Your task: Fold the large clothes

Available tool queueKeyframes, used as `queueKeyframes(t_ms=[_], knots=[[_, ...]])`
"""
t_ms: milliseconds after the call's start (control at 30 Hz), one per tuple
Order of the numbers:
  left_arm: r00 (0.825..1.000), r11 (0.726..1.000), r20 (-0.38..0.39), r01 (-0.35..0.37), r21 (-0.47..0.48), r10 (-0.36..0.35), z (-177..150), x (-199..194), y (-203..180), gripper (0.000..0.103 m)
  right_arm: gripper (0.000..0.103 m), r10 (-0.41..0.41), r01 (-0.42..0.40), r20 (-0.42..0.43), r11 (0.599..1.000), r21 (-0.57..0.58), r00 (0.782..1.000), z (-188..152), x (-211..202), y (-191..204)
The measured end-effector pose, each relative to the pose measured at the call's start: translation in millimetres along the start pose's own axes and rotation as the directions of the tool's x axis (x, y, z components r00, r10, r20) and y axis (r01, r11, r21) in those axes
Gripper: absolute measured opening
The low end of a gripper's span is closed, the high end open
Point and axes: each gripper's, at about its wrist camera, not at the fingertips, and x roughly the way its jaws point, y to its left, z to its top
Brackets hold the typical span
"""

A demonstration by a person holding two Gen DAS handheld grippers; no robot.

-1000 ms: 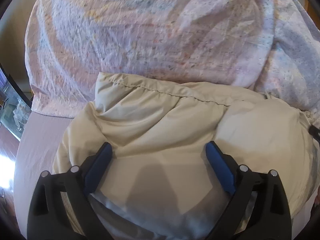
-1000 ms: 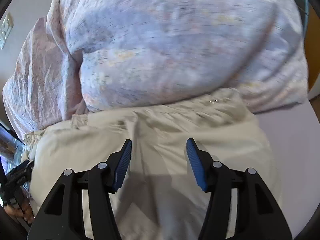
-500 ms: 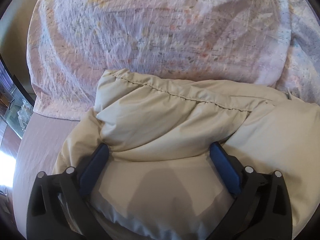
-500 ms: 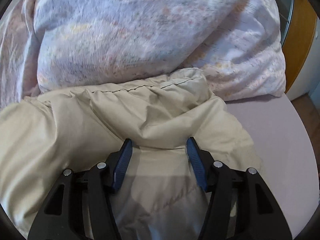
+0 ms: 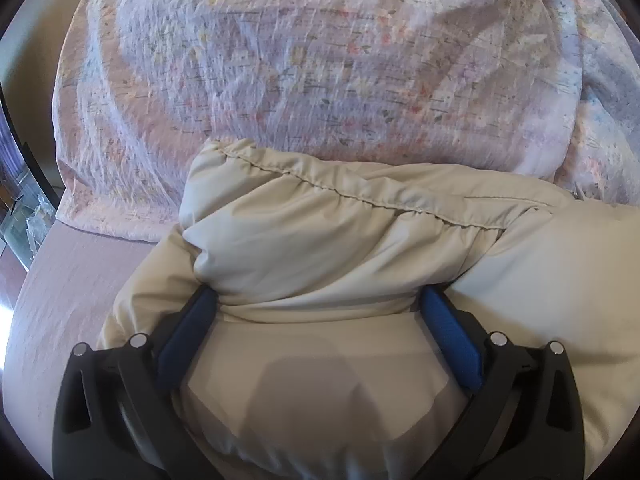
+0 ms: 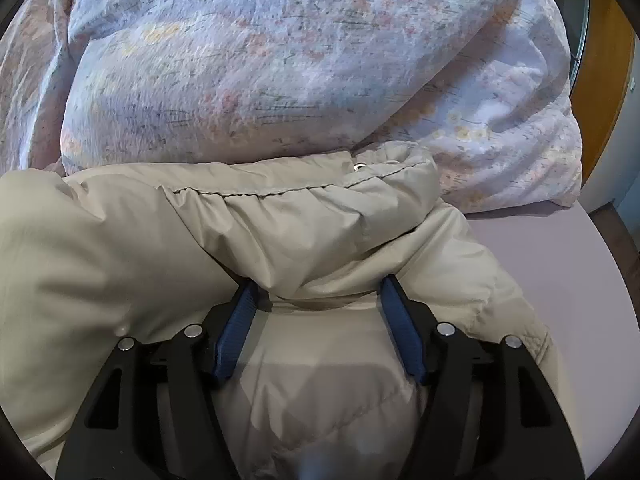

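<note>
So one big puffy jacket (image 5: 360, 240) lies on the bed, right up against the bedding behind it. It is beige, soft and smooth, a bit shiny, and stuffed like a pillow. One stitched seam (image 5: 360, 196) runs across its folded top part, and the cloth is gathered in little wrinkles along that line. In the right wrist view one small metal ring (image 6: 359, 167) sits near the end of the seam.

Two grippers are down on the jacket, one in each view. Each has two black fingers with blue ribbed pads. The left gripper (image 5: 320, 300) is spread as wide as it goes, and a fat fold of the jacket bulges between its pads (image 5: 192, 328). The pads touch the sides of the fold but do not squeeze it. The right gripper (image 6: 316, 288) is opening, with a narrower lump of the jacket between its pads (image 6: 236, 328), and its tips are tucked under the fold.

Behind the jacket is one large rumpled duvet (image 5: 320, 60). It is crinkly cloth, pale pink and blue, with tiny flowers and dashes. Under everything lies one flat mauve bed sheet (image 5: 72, 288). At the right edge is one orange-brown wooden panel (image 6: 608, 80).
</note>
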Motion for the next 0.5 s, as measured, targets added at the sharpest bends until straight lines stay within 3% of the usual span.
queueKeyframes(t_ms=[500], knots=[[0.999, 1.0, 0.043, 0.008, -0.01, -0.008, -7, -4, -3, 0.101, 0.067, -0.002, 0.002, 0.024, 1.0, -0.002, 1.0, 3, -2, -1]])
